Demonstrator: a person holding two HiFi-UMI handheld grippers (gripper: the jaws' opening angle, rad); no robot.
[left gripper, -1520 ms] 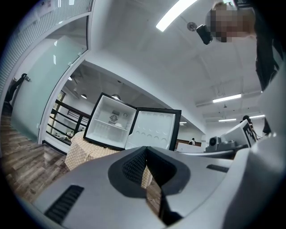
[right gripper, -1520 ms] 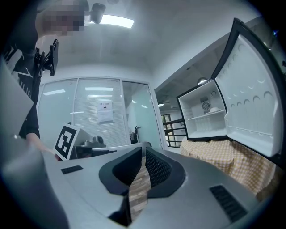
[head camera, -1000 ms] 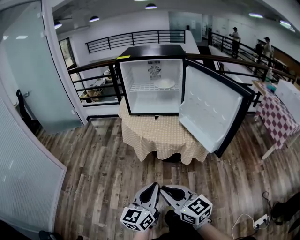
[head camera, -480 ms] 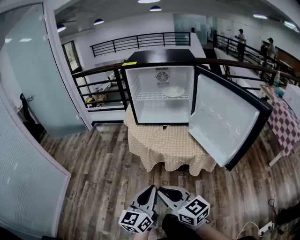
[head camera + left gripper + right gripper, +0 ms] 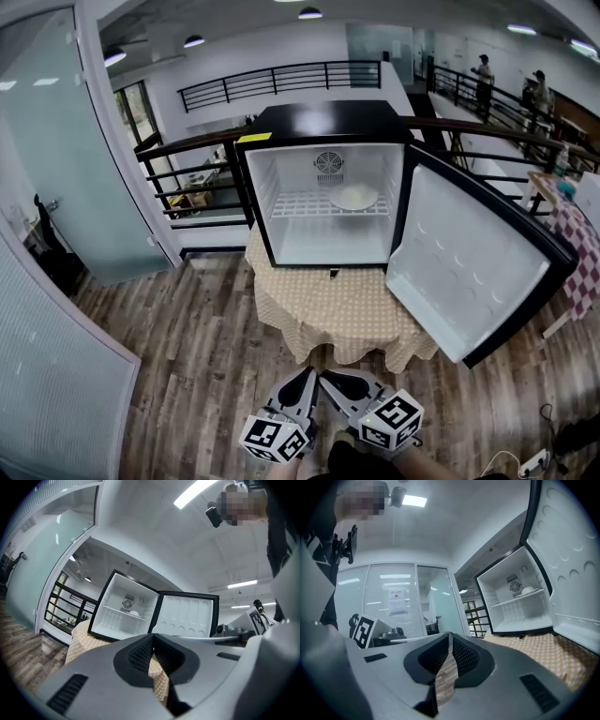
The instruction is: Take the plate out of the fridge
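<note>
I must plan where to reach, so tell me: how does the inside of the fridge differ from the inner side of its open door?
The inside of the fridge holds a wire shelf with a plate on it and a round fan at the back; the door's inner side carries nothing, only moulded round dents. The inside faces the person; the door stands swung out to the right. Both are white with black edges.

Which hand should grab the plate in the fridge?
Probably the right hand-held gripper: the plate lies on the right of the shelf. The left hand-held gripper sits beside it, both shut, far from the fridge.
</note>
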